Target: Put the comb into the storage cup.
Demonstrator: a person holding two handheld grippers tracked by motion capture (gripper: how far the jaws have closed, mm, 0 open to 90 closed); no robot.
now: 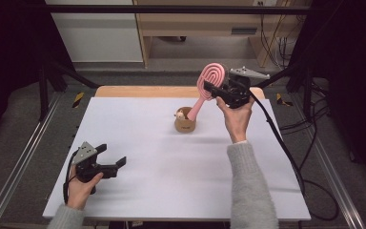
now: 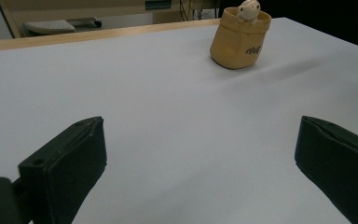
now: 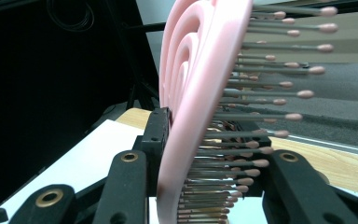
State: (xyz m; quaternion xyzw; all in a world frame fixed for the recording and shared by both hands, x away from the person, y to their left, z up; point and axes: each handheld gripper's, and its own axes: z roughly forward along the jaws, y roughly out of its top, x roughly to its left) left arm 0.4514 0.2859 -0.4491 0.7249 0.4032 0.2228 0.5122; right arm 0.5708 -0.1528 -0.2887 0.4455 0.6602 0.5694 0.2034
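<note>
- A white table surface [image 1: 171,181] is seen from above, with a strip of bare wood [image 1: 143,91] along its far edge; dark framing, floor cables and a light wooden bench stand behind it.
- One pink hairbrush [image 1: 208,82] is held above the far right part of the table. Its spiral-patterned head is raised and tilted, and its handle slants down toward the pot.
- In the right gripper view the brush head [image 3: 200,93] is seen edge-on: the pink back faces one jaw, and rows of thin bristles with rounded tips point toward the other.
- One right gripper [image 1: 219,90] is clamped on the hairbrush head, its two jaws closed as far as the brush allows, one against the back and one on the bristle side. It is carried by the right hand [image 1: 236,117], in a grey knitted sleeve.
- One tan pot [image 1: 185,121] stands upright on the table, just below the lower end of the brush handle. Whether the handle tip touches the pot cannot be told.
- One small pale figure [image 2: 248,9] sits at the pot's rim, and dark lettering is printed on the pot's wall.
- One left gripper [image 1: 112,161] is held low over the near left part of the table, well apart from the pot. Its two jaws are spread wide with nothing between them.
</note>
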